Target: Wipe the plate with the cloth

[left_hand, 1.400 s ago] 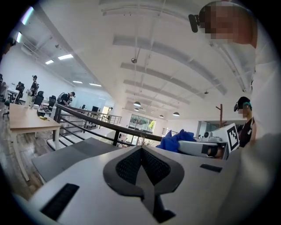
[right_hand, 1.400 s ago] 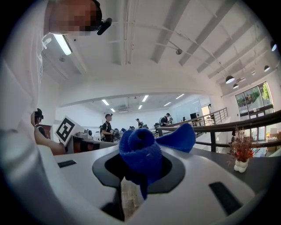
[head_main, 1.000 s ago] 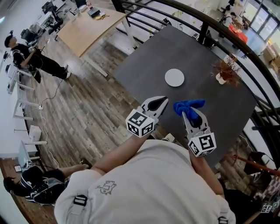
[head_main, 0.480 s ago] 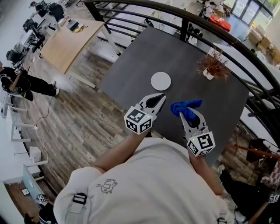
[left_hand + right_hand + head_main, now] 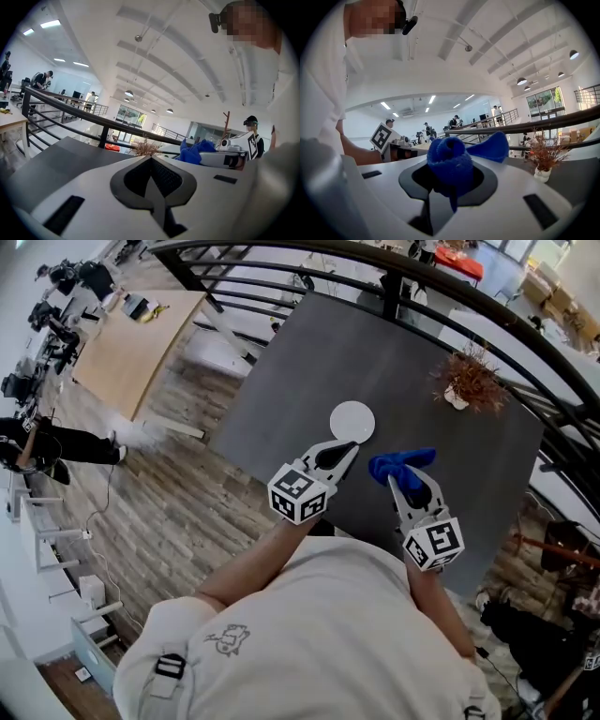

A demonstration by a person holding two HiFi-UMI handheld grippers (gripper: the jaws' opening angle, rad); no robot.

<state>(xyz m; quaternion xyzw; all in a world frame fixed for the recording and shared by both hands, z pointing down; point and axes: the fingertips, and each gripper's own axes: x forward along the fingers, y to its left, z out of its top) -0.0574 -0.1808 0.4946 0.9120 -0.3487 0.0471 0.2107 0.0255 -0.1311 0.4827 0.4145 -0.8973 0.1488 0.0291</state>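
Observation:
A small round white plate [image 5: 352, 421] lies on the dark grey table [image 5: 394, 362]. My left gripper [image 5: 349, 450] hovers just short of the plate's near edge, jaws shut with nothing between them. To its right my right gripper [image 5: 401, 474] is shut on a bunched blue cloth [image 5: 400, 466], which sticks out past the fingertips. In the right gripper view the blue cloth [image 5: 452, 161] fills the space between the jaws. The left gripper view shows its closed jaws meeting at a point, with the blue cloth [image 5: 194, 152] off to the right; the plate is hidden there.
A small white vase of dried reddish twigs [image 5: 467, 382] stands at the table's far right. A black railing [image 5: 403, 277] runs along the table's far side. A light wooden table [image 5: 136, 338] stands at the upper left, and a person [image 5: 37, 446] sits at the left.
Both grippers have moved forward over the table toward the plate. The left tip, which was at the table's near edge, now sits next to the plate; the cloth stays gripped.

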